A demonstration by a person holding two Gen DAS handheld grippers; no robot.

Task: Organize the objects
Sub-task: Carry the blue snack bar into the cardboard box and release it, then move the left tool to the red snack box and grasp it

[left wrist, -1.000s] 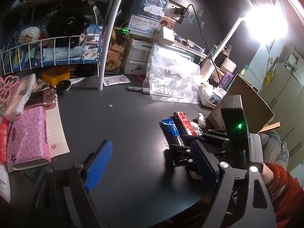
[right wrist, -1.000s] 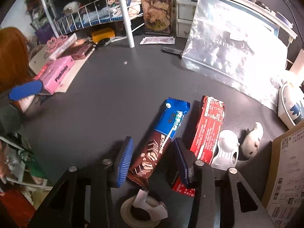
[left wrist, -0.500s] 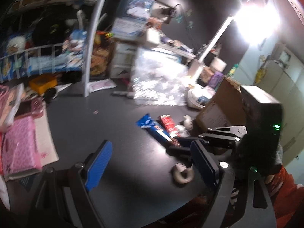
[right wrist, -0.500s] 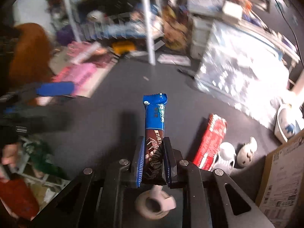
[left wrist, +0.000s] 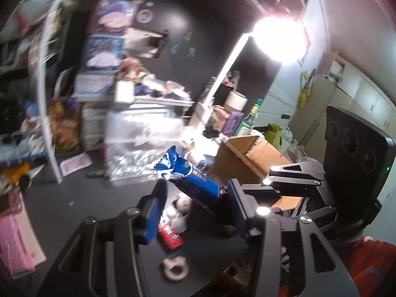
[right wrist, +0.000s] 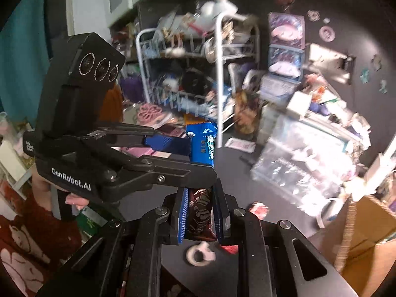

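Right gripper [right wrist: 199, 212] fingers clamped blue snack bar [right wrist: 201, 146], tip toward 12. My left gripper [left wrist: 195, 210] fingers just narrowed, gripping nothing.

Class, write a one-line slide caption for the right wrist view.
Right tool clamps a blue-and-brown snack bar above the dark table; left tool closes beside its blue end.

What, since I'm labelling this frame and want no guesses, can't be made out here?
- Left wrist view: whether the left tongs, whose jaws have just been closing, press on the blue snack bar; motion blur hides the contact.
- Right wrist view: the bar's middle, hidden behind the left tongs' arm.
- Red packet: mostly behind a tong finger.
- Shelf contents: blurred.
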